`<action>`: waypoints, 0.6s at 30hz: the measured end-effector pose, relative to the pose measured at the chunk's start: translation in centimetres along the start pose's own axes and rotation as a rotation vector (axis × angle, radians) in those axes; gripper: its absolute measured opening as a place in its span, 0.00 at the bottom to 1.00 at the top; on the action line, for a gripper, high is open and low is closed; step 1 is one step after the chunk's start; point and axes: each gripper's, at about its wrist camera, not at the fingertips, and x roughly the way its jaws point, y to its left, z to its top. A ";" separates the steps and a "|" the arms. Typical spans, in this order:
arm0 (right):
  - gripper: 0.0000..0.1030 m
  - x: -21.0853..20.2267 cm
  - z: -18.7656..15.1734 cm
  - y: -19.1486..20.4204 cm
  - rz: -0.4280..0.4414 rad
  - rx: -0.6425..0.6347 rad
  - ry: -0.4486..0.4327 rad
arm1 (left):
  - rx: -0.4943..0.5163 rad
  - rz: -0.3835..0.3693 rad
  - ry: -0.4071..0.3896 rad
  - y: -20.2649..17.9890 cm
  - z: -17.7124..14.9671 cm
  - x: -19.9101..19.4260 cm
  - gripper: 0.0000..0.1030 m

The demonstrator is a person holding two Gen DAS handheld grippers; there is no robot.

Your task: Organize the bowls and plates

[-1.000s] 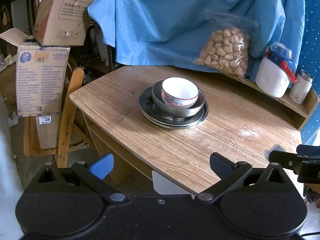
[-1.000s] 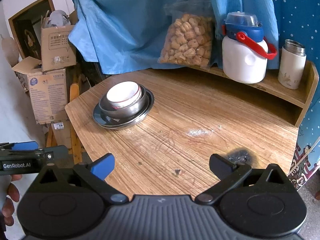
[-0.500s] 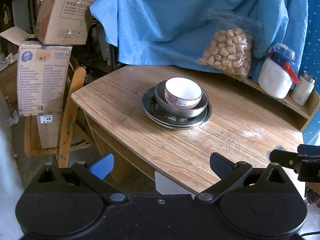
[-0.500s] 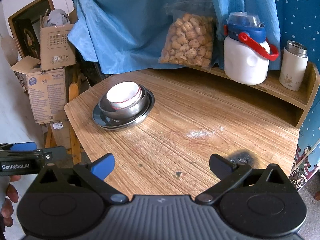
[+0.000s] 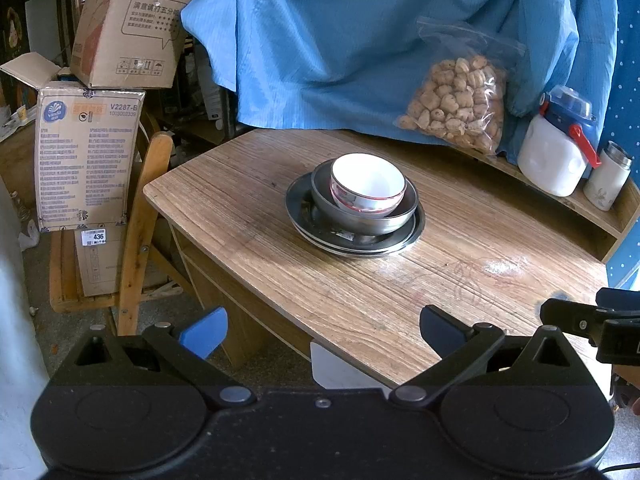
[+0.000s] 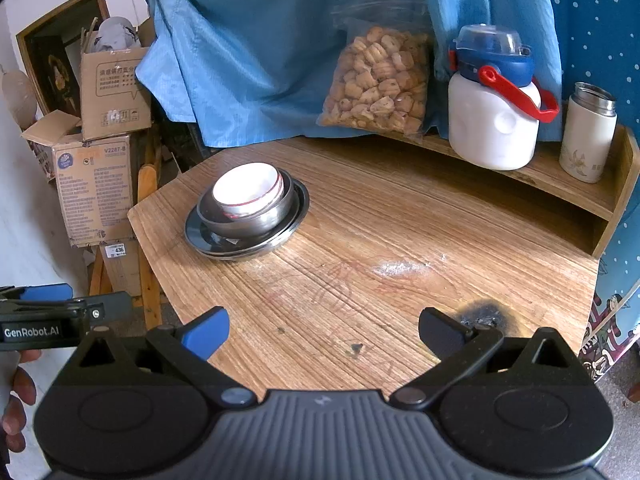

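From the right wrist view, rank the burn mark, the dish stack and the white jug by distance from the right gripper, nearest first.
1. Black burn mark on the wooden table, just ahead, at the right finger.
2. Stack of metal plates and bowls topped by a white ceramic bowl, mid-table, left.
3. White jug with blue lid and red handle, back shelf, right.

plates point(image 5: 356, 240): count unclear, rims overlap under the steel bowl point(image 5: 362, 216)
white bowl point(image 5: 367, 187): lower half hidden inside the steel bowl
right gripper point(image 5: 592, 326): cut off by the left view's edge
hand point(image 6: 16, 400): fingers only, rest cut off
box point(image 5: 86, 160): small print unreadable
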 end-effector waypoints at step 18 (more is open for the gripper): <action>1.00 0.1 0.0 -0.3 0.000 0.002 0.001 | 0.001 -0.001 0.004 -0.1 0.0 0.1 0.99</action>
